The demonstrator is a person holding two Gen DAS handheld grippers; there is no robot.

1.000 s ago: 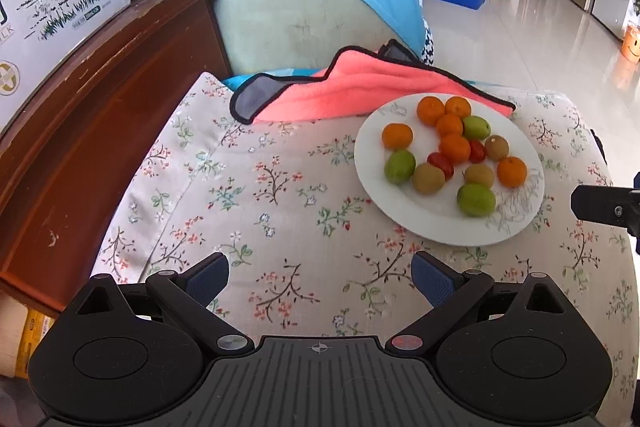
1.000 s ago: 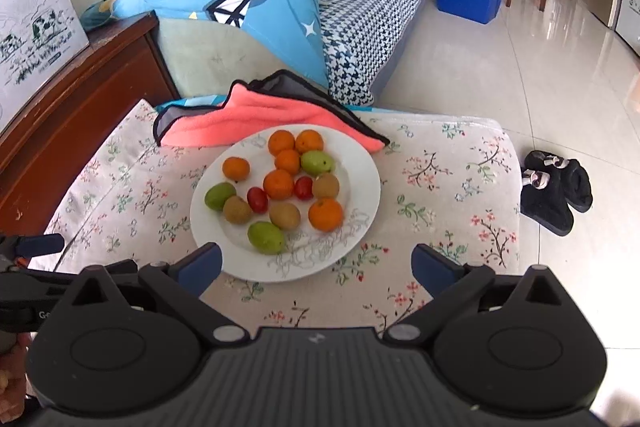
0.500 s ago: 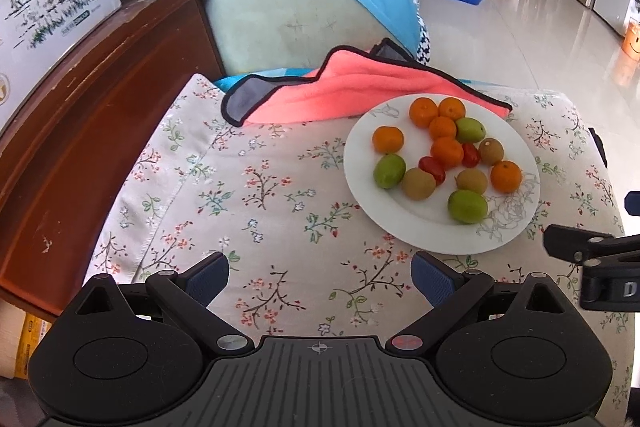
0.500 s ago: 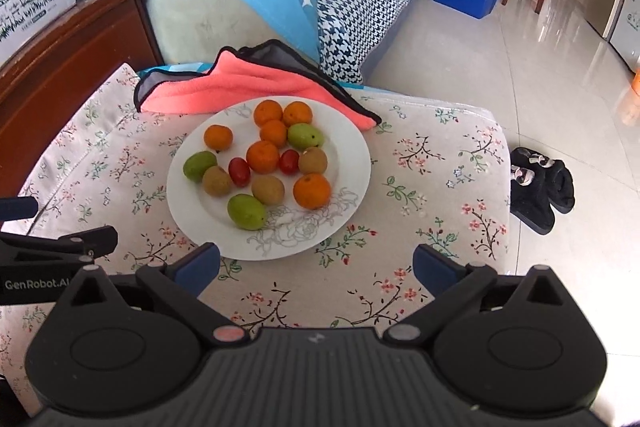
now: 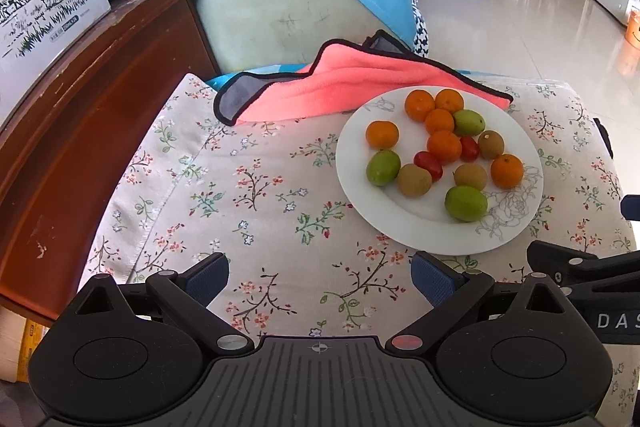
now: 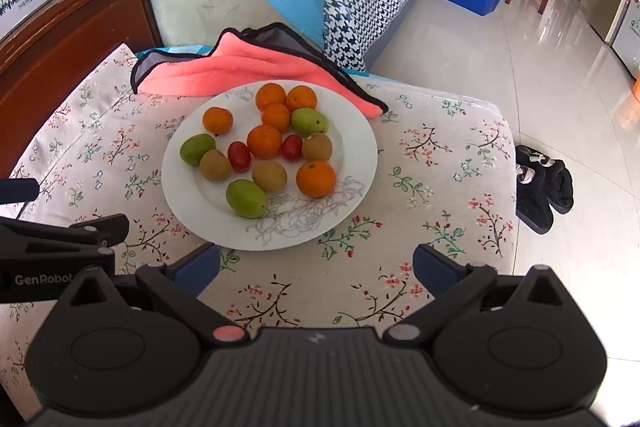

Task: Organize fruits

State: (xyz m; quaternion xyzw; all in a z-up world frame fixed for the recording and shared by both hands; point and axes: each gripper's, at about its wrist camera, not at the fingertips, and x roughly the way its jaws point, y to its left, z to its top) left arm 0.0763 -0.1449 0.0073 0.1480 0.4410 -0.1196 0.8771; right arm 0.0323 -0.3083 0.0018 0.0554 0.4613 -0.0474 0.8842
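- While we hold both grippers low over the floral cloth (image 5: pixel 248 187), the left gripper (image 5: pixel 320 277) has its jaws spread wide with nothing between them.
- We see the right gripper (image 6: pixel 316 263) likewise wide apart and empty.
- Ahead and to the right of our left gripper sits the plate (image 5: pixel 360 179); from our right gripper it lies ahead and slightly left.
- On the plate we count six oranges (image 6: pixel 264 141), three green fruits (image 6: pixel 246 198), three brown fruits (image 6: pixel 270 176) and two red tomatoes (image 6: pixel 239 156), all loosely mixed.
- We see the nearest green fruit just ahead of our right gripper's left finger (image 6: pixel 198 265), apart from it.
- Beyond the plate a pink towel (image 5: pixel 340 87) touches its far rim.
- Off to our right gripper's right, black slippers (image 6: pixel 544 187) lie on the floor.
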